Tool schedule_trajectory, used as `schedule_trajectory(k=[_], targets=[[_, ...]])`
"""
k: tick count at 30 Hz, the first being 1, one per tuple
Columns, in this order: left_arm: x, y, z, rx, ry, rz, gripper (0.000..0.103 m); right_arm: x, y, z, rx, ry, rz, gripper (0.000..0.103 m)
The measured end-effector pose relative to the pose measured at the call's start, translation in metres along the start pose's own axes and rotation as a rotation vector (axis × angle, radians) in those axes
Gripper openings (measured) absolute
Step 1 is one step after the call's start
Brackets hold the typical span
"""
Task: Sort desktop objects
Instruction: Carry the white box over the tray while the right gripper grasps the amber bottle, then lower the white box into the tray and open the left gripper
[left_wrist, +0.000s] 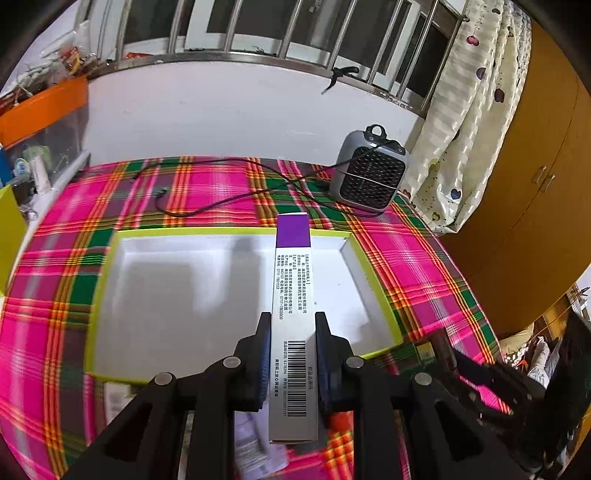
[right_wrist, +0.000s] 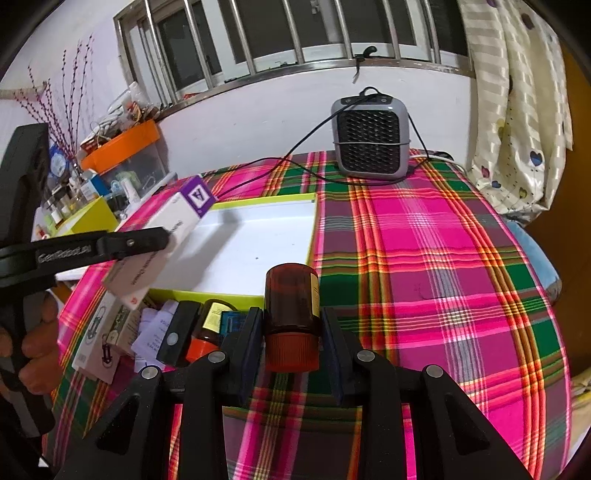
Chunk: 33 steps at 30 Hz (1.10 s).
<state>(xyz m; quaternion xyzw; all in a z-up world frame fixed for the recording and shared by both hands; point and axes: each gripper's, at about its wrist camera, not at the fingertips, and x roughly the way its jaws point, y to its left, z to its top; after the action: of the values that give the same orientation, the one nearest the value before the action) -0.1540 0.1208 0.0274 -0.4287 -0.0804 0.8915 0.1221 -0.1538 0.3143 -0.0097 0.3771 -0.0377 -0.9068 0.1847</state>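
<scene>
Pads of the left claw clamp a long white box held above the tray ahead. Right claw grips a brown bottle over the plaid desk; a heater stands beyond.

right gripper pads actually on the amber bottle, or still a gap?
Touching. The right wrist view shows the amber bottle pinched between both pads of the right gripper, with no gap visible on either side.

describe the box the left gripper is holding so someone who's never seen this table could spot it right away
Find the plaid tablecloth and the shallow white tray with a yellow-green rim on it. Above that tray, the left gripper clamps a long white carton. Its purple end and barcode set it apart.
</scene>
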Motion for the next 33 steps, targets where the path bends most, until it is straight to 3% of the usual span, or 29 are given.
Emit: schedule_trajectory(k=[12,19,28,33], targets=[[0.055,-0.027,0.022,-0.063,0.069,-0.062,0.022,-0.007,-0.021,-0.001,0.031,-0.014,-0.020,0.033],[0.083,-0.037,0.029,-0.092,0.092,-0.050,0.022,-0.009,-0.027,-0.001,0.039,-0.016,-0.033,0.033],[0.108,-0.046,0.026,-0.114,0.140,-0.053,0.023,-0.008,-0.030,-0.001,0.039,-0.006,-0.046,0.033],[0.111,-0.041,0.026,-0.139,0.170,-0.102,0.025,-0.008,-0.029,-0.003,0.037,-0.002,-0.050,0.033]])
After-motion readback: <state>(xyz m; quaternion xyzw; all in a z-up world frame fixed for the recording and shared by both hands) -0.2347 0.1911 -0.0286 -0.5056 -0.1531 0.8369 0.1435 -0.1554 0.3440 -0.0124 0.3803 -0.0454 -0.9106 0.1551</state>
